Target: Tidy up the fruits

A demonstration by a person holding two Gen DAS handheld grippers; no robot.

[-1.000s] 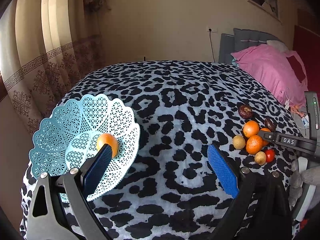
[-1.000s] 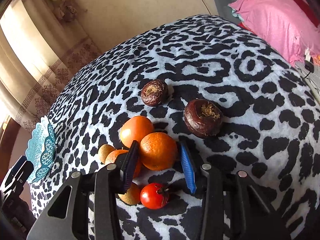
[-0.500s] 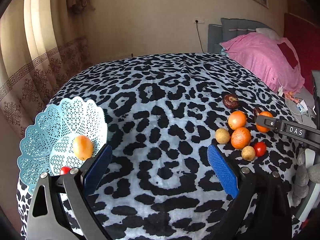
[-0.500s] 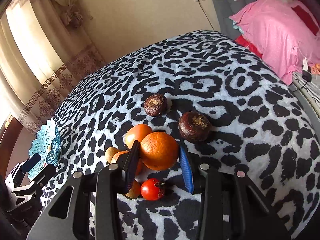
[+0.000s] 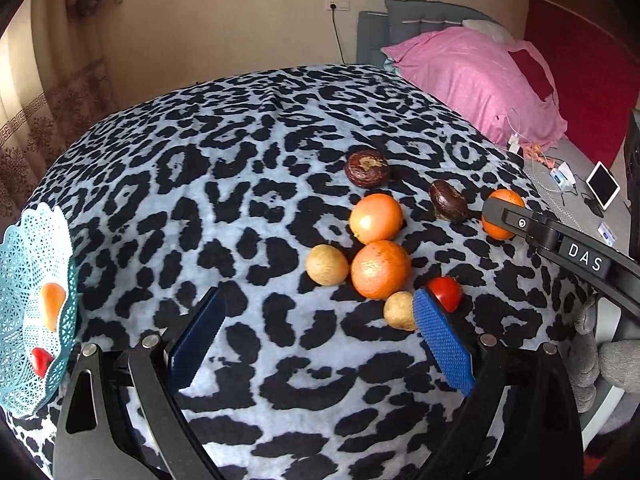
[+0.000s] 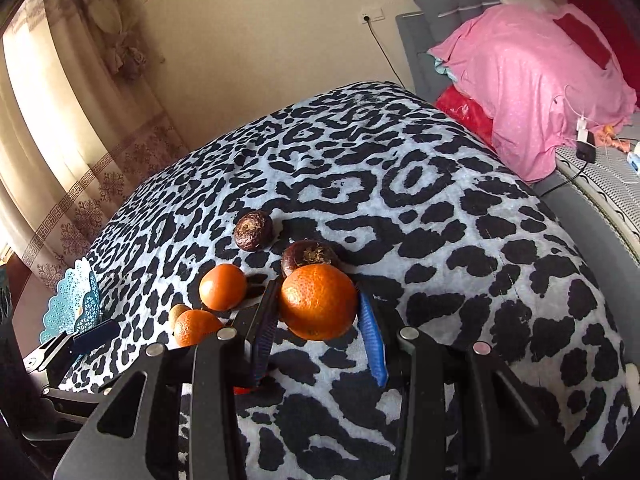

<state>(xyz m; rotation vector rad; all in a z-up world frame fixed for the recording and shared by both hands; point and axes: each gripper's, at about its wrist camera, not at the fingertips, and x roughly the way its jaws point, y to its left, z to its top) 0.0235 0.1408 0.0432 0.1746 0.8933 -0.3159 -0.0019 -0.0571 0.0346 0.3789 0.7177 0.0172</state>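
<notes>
My right gripper (image 6: 318, 294) is shut on a large orange (image 6: 318, 302) and holds it above the leopard-print cloth (image 6: 420, 208). In the left wrist view that orange (image 5: 500, 216) sits behind the right gripper's black finger (image 5: 520, 220). On the cloth lie two oranges (image 5: 376, 218) (image 5: 380, 270), two small tan fruits (image 5: 327, 265) (image 5: 398, 311), a red tomato (image 5: 448, 292) and two dark wrinkled fruits (image 5: 367, 168) (image 5: 448, 200). My left gripper (image 5: 320, 340) is open and empty, just short of the cluster. The blue lattice basket (image 5: 24, 248) at far left holds an orange fruit (image 5: 51, 304) and a red one (image 5: 40, 360).
A pink pillow (image 5: 472, 76) and grey headboard (image 5: 376, 28) lie beyond the table's right side. Cables and a small tablet (image 5: 602, 189) rest on the bed edge. Curtains (image 6: 48, 140) hang at the left. The cloth's near and left parts are bare.
My left gripper swung right, from over the basket to the fruit cluster. My right gripper rose with the large orange, lifting it off the cloth.
</notes>
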